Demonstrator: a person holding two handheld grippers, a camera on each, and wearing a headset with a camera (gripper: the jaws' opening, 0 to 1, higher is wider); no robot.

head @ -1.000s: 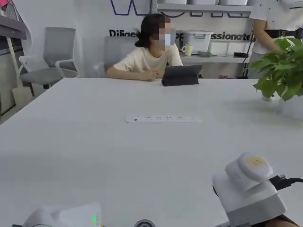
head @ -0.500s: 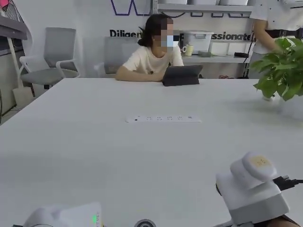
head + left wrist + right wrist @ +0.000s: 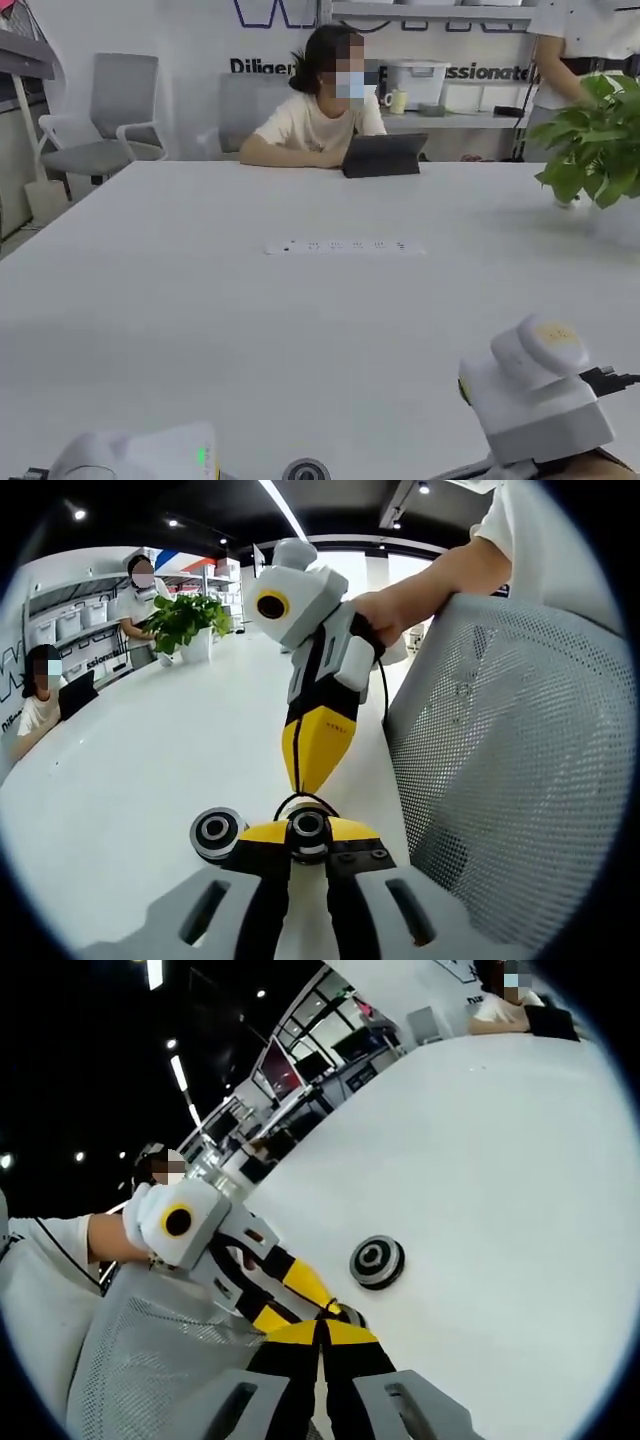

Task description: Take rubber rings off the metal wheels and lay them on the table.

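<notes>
**Both grippers meeting on one wheel at the near edge of the table**

In the left gripper view, the left gripper (image 3: 306, 842) is clamping a metal wheel (image 3: 308, 825) between its yellow-tipped jaws, which are standing narrow around it, just above the white table (image 3: 150, 750). The right gripper (image 3: 308, 780) is reaching down from above with its jaws pressed together to a point right over that wheel. A thin black rubber ring (image 3: 283, 805) is arching up from the wheel to those tips, so the right jaws appear to be pinching it. A second wheel (image 3: 218, 832) is lying flat on the table just beside the held one, its dark ring in place around the rim.

A grey mesh chair back (image 3: 500, 750) is standing close beside the grippers. In the head view, a white power strip (image 3: 345, 248) is lying mid-table, well apart from the work. At the far edge a seated person (image 3: 315, 120) is leaning on the table behind a dark tablet (image 3: 383, 158). A leafy green plant (image 3: 595, 140) is standing at the far right.
</notes>
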